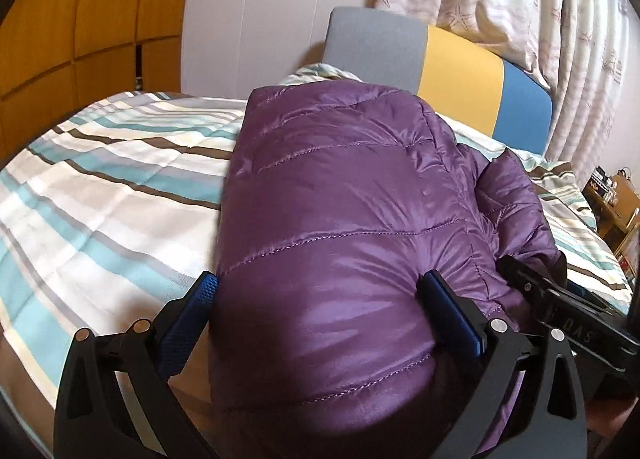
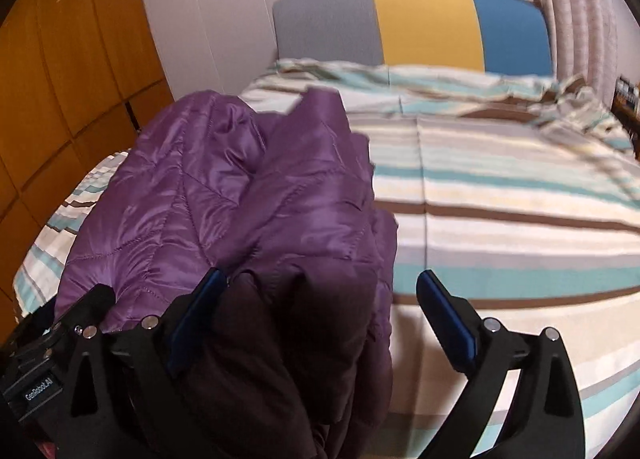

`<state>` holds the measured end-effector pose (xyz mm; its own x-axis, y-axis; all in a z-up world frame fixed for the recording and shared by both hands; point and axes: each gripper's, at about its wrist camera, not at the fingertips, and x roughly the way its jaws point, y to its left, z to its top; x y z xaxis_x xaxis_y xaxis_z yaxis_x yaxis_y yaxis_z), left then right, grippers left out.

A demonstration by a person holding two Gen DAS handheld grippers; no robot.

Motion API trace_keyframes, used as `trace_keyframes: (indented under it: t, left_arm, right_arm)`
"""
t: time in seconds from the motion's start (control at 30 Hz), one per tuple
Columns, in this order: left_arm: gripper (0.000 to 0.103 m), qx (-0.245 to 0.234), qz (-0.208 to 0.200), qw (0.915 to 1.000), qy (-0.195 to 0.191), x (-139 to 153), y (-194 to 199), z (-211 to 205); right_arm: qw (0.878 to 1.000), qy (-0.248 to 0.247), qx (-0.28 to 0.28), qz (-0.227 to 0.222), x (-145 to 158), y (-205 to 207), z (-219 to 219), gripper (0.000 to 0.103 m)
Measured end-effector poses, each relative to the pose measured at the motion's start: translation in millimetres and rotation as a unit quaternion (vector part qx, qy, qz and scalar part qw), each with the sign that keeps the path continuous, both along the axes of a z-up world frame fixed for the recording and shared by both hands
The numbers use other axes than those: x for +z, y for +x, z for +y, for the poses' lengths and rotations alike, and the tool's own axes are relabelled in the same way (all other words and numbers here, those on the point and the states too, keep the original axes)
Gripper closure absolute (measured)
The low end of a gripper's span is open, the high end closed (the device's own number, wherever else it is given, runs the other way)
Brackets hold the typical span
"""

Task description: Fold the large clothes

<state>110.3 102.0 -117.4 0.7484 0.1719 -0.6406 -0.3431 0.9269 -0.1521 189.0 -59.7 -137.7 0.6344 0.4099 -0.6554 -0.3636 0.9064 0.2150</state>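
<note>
1. Left wrist view: the left gripper point(image 1: 318, 307) straddles the purple puffer jacket's point(image 1: 340, 195) near fold, blue pads wide; whether they press it, I cannot tell.
2. Right gripper point(image 2: 320, 307) stands wide open, jacket beside its left finger, unpinched.
3. Judged: fold laid, release underway; next, smooth or square the bundle.
4. Both grippers slant downward over the striped bed's point(image 2: 500, 195) near edge, headboard point(image 2: 424, 23) beyond.

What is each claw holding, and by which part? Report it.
Left claw appears clamped on the purple jacket, across its folded near end. Right claw open, holding nothing.
</note>
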Motion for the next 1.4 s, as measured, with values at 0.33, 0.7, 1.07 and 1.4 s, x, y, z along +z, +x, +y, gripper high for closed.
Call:
trace_keyframes:
  t: [0.33, 0.7, 1.07, 1.4]
  left_arm:
    - [0.003, -0.001, 0.017, 0.9993, -0.033, 14.3, -33.8, -5.2]
    - [0.003, -0.019, 0.017, 0.9996, 0.015, 46.4, -86.3, -24.7]
    - [0.003, -0.070, 0.021, 0.9971, -0.020, 67.1, -120.0, -43.7]
    - [0.003, -0.072, 0.009, 0.9973, -0.010, 71.4, -127.8, -52.8]
  right_arm:
    - [1.000, 0.006, 0.018, 0.009, 16.7, -44.0, -17.8, 0.002]
    - [0.999, 0.007, 0.037, 0.036, 36.1, -91.8, -47.2, 0.002]
    - [0.999, 0.009, 0.038, 0.019, 76.6, -143.2, -71.0, 0.002]
    - [0.999, 0.001, 0.049, -0.013, 93.2, -163.1, -70.0, 0.002]
